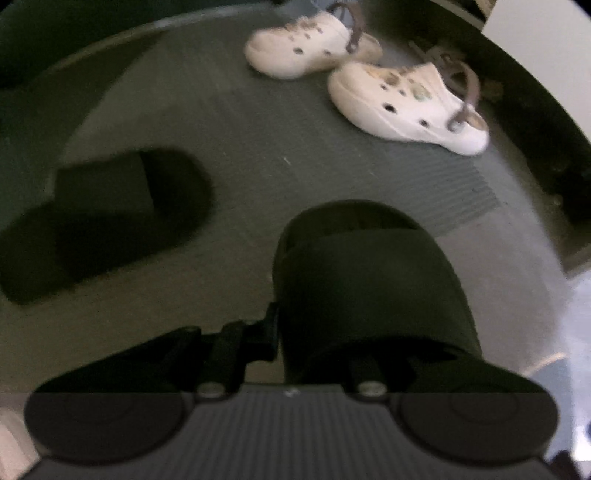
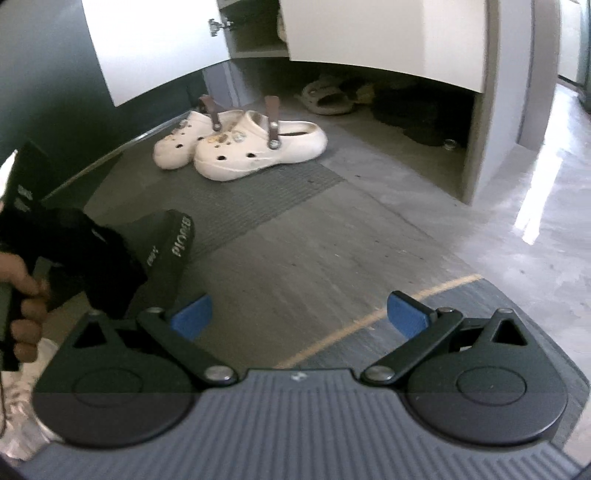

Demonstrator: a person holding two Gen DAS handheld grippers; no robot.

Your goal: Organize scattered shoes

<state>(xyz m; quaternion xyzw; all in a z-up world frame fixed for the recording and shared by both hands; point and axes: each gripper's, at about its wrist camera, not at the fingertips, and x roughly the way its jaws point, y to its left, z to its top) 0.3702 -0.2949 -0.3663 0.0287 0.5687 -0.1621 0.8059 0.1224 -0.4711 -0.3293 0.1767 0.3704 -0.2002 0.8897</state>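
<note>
My left gripper [image 1: 291, 332] is shut on the edge of a black slide [image 1: 369, 288], which fills the lower middle of the left wrist view. The slide hides its fingertips. A second black slide [image 1: 110, 218] lies on the grey mat [image 1: 280, 147] to the left. Two white clogs [image 1: 402, 99] with brown heel straps sit side by side at the far right of the mat. In the right wrist view the held slide [image 2: 173, 243] shows tilted at the left. My right gripper [image 2: 299, 315] stands open over the floor, with nothing between its blue pads [image 2: 192, 317].
A white cabinet [image 2: 388, 33] stands behind the clogs [image 2: 236, 147], one door [image 2: 147, 44] swung open. Beige slippers [image 2: 327, 98] and dark shoes [image 2: 406, 114] lie in the gap beneath it. A person's hand [image 2: 22, 295] grips the left tool. Pale shiny floor [image 2: 517, 221] lies to the right.
</note>
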